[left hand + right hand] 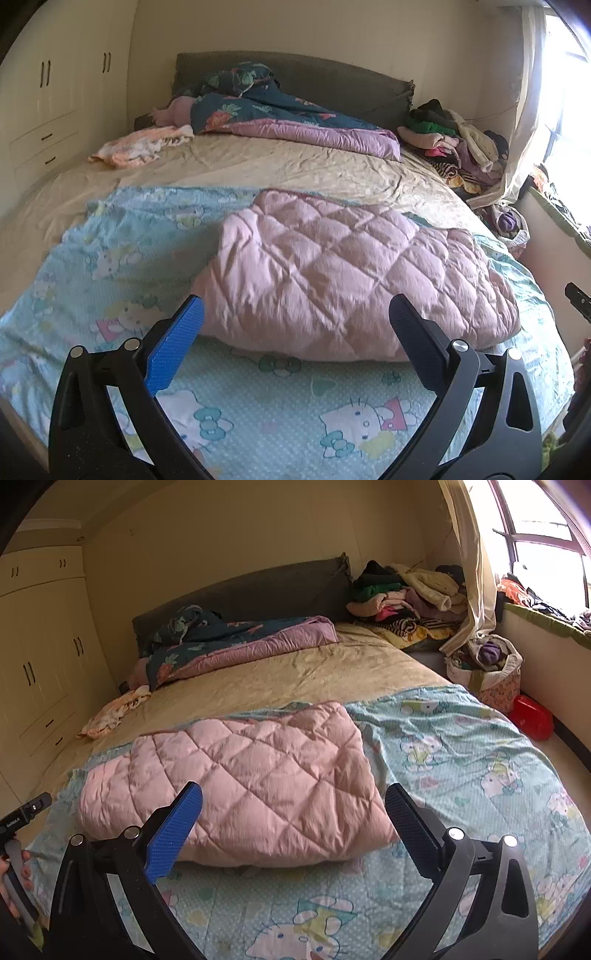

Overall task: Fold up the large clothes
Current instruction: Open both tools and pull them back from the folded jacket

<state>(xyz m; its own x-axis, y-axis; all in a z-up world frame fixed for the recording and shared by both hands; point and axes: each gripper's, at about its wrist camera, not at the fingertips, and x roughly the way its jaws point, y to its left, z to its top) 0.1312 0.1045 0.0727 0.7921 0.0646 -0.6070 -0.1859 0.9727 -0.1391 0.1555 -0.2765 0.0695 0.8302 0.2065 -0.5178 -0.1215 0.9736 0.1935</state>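
Note:
A pink quilted garment (343, 273) lies folded into a thick pad on a light blue cartoon-print sheet (280, 413) on the bed. It also shows in the right wrist view (243, 779). My left gripper (295, 306) is open and empty, held just in front of the pad's near edge, not touching it. My right gripper (293, 794) is open and empty, also just short of the pad's near edge. The left gripper's handle (26, 812) shows at the far left of the right wrist view, held in a hand.
A beige sheet (258, 162) covers the bed's far half. A dark floral and purple duvet (280, 118) lies by the grey headboard. A pile of clothes (454, 144) sits at the back right. A laundry bag (487, 664) and a red box (532, 716) stand on the floor. A wardrobe (55, 92) is on the left.

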